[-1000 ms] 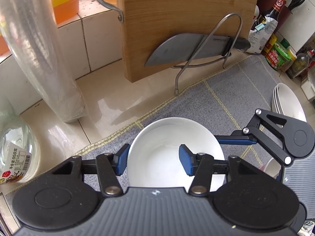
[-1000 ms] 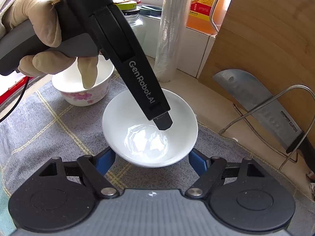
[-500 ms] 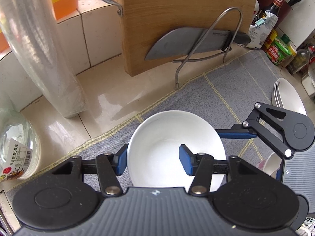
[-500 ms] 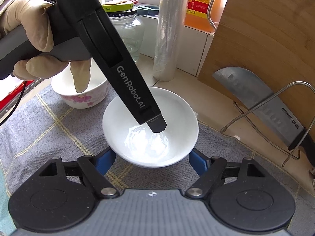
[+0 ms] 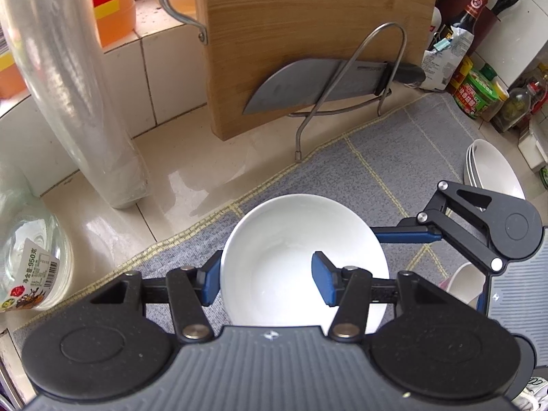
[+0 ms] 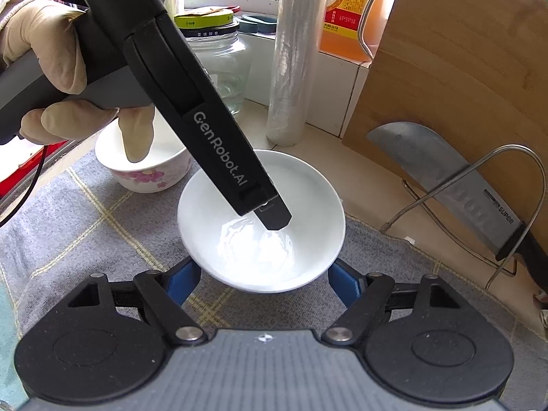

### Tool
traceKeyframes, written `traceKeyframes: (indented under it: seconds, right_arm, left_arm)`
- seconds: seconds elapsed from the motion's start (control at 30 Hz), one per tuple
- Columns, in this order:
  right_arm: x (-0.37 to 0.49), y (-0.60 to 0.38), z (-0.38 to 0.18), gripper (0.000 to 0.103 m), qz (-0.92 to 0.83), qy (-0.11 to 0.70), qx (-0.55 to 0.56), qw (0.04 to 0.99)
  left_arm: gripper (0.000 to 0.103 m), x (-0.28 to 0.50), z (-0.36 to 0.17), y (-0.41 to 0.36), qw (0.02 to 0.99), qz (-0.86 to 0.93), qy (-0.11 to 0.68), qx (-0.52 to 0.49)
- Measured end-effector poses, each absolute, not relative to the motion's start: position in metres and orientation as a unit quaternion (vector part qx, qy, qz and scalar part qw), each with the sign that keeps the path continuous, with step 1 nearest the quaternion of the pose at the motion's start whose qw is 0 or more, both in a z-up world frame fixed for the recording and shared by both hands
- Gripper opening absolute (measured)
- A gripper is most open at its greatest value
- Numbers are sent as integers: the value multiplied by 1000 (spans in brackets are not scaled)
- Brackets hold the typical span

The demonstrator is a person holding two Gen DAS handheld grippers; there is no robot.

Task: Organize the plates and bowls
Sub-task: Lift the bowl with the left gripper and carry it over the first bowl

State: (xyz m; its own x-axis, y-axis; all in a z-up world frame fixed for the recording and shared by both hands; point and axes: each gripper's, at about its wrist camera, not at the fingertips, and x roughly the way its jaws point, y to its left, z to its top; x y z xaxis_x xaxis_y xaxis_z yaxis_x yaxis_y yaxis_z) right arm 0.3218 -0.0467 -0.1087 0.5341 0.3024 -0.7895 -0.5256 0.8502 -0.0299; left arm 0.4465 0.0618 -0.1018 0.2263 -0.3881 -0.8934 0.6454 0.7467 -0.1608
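Observation:
A plain white bowl [image 5: 294, 239] sits on the grey mat [image 5: 394, 157]. My left gripper [image 5: 267, 282] is open and straddles the bowl's near-left rim, one pad outside and one pad inside. In the right wrist view the left gripper's finger [image 6: 270, 215] dips into the same bowl [image 6: 308, 212]. My right gripper [image 6: 263, 281] is open, its blue pads on either side of the bowl's near edge, apart from it. A flowered white bowl [image 6: 150, 174] stands behind at the left. A stack of white plates [image 5: 493, 167] lies at the mat's right.
A wooden cutting board [image 5: 308, 34] leans at the back with a cleaver [image 5: 315, 84] in a wire rack [image 5: 346, 68]. A cling-film roll [image 5: 75, 102], glass jar [image 5: 30, 260] and oil bottle [image 5: 109, 3] stand at the left. Condiment bottles [image 5: 479, 89] crowd the far right.
The left gripper has drawn back and lifted a little, so more counter shows. The bowl stays in place. Both grippers keep the same opening.

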Motion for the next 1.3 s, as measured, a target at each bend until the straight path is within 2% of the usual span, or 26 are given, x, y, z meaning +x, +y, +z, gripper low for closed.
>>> traceKeyframes:
  seconds: [0.67,1.3]
  right_arm:
    - [267,-59,-65,85,247,391,-142,875]
    - [213,-99,-48,85,195,391,-150,887]
  left_arm:
    - [53,377,-49,55,805,-330,477,123]
    - [56,330,-36,2,793,-383,449,149]
